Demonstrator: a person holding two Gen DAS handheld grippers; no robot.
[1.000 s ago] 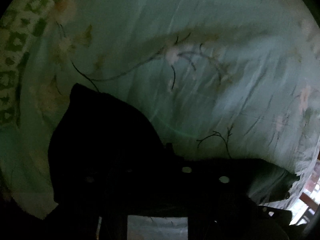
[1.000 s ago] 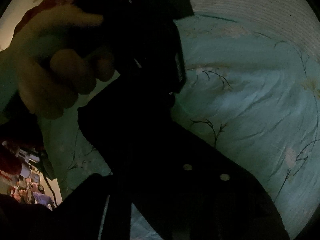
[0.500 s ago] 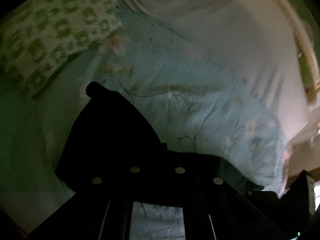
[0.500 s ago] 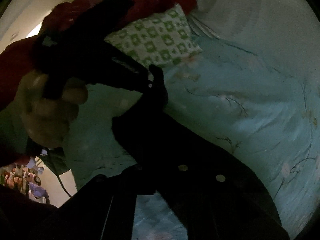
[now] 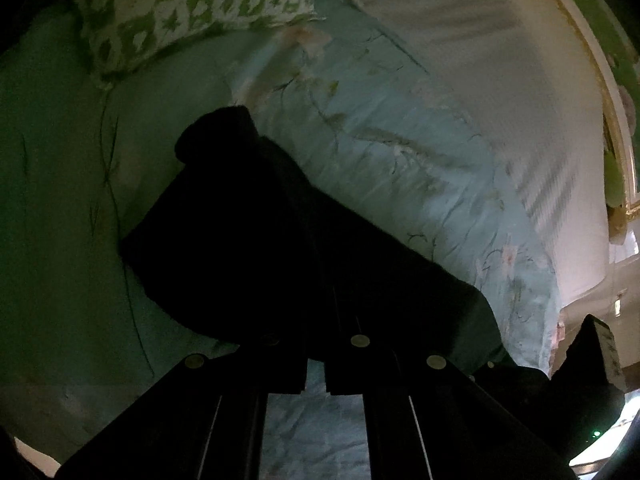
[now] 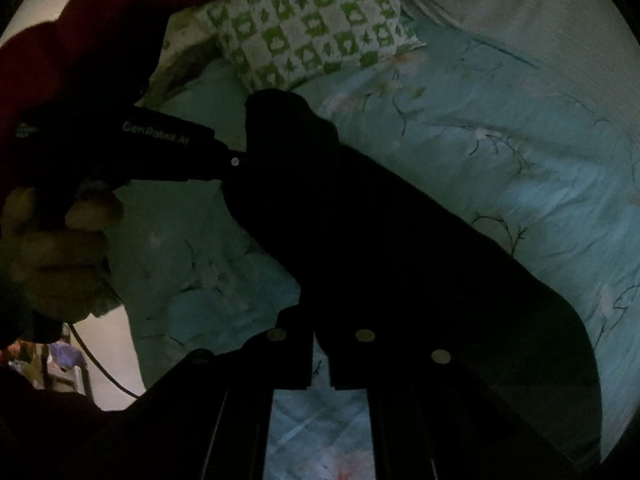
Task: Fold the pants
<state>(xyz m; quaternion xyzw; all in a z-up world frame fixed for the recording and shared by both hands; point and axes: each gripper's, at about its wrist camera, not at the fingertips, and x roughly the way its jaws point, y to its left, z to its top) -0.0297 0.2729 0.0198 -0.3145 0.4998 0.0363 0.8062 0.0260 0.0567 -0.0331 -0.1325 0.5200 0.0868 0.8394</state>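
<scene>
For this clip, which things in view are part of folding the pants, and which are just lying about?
Part of the job:
- black pants
- left gripper, jaws shut on the pants
- right gripper, jaws shut on the pants

Lying about:
- green-and-white pillow
- floral bedsheet under the pants

The only readable text is pale lettering, "GenRobot.AI", printed along the side of the dark body of the left gripper (image 6: 240, 160), seen in the right wrist view at about ten o'clock from centre. The letters are dim and slightly blurred. No other words, numbers or signs can be read in either view.
</scene>
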